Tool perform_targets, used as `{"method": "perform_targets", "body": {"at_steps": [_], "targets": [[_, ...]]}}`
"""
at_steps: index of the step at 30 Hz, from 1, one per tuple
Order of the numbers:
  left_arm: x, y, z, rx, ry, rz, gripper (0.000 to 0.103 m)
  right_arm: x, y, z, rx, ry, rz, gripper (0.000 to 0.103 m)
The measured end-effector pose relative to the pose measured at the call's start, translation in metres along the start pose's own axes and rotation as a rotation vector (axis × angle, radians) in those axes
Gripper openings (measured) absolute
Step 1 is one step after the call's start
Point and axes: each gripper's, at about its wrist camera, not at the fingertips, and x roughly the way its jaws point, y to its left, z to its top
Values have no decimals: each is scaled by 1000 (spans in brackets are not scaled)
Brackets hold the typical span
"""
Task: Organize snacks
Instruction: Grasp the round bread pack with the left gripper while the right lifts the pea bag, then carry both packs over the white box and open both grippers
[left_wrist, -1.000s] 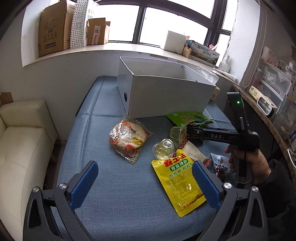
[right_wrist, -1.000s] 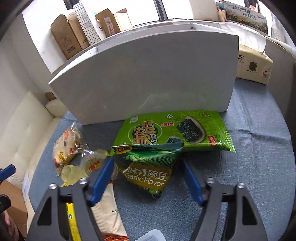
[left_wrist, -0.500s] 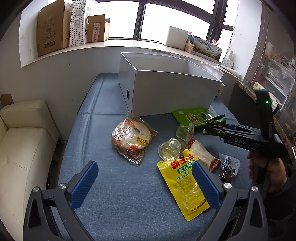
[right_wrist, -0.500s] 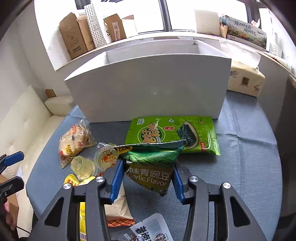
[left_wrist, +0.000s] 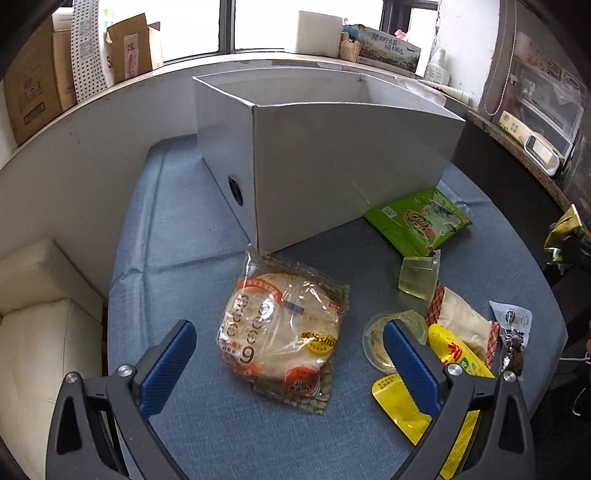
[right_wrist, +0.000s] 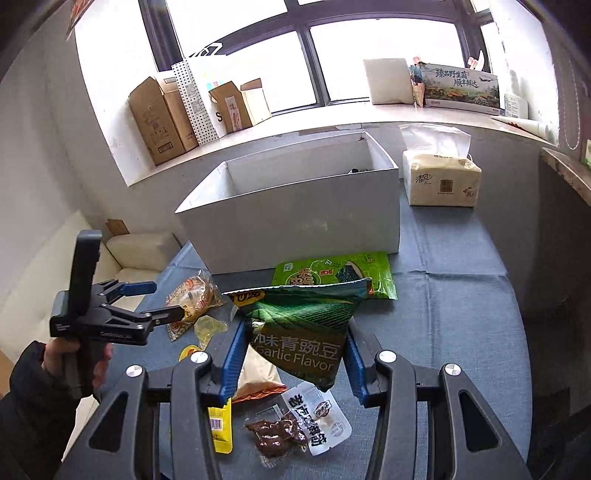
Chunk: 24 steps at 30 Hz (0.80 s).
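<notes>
My right gripper (right_wrist: 293, 356) is shut on a dark green garlic-flavor pea bag (right_wrist: 303, 332) and holds it up above the blue table, in front of the open white box (right_wrist: 295, 218). That bag also shows at the right edge of the left wrist view (left_wrist: 567, 230). My left gripper (left_wrist: 290, 360) is open, low over a clear bag of round crackers (left_wrist: 280, 332); it also shows in the right wrist view (right_wrist: 147, 302). A light green seaweed pack (left_wrist: 417, 221) lies by the box front.
Jelly cups (left_wrist: 417, 275), a yellow pouch (left_wrist: 454, 358), a beige packet (left_wrist: 463, 323) and a brown-meat packet (right_wrist: 295, 428) lie on the table. A tissue pack (right_wrist: 439, 177) stands right of the box. A cream sofa (left_wrist: 44, 325) is at the left.
My right gripper closed on the pea bag and lifted it up and back from the table. My left gripper moved forward and down toward the cracker bag.
</notes>
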Motion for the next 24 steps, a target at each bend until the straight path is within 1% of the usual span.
{"method": "perform_targets", "body": {"at_steps": [2,4,7,10,11,13,14,16,18,21,24], "targets": [[15,0,3,0,33,-3,103,-1,-2,-1,14,3,11,51],[25,-2,4,16,48,-6,103,-1,-2,-3,14,11,10,51],[39,-2,2,35,73,55,103,1,-2,-6,18,16,12,51],[36,0,0,40,50,48,101,1,-2,-7,23,17,16,51],[34,0,0,43,46,45,98,2,-2,-8,25,19,14,51],[29,0,-2,55,46,37,88,4,-3,-9,32,27,11,51],[25,-2,-3,55,52,33,81,4,-3,-9,36,31,13,51],[19,-6,-5,57,62,58,81,4,-1,-10,36,31,15,51],[7,-11,-9,60,40,54,81,4,1,-10,29,31,20,51],[-18,-14,-14,8,0,57,81,4,4,-9,20,26,21,51],[-49,-20,-19,-55,-67,42,81,1,4,-6,25,1,7,51]]}}
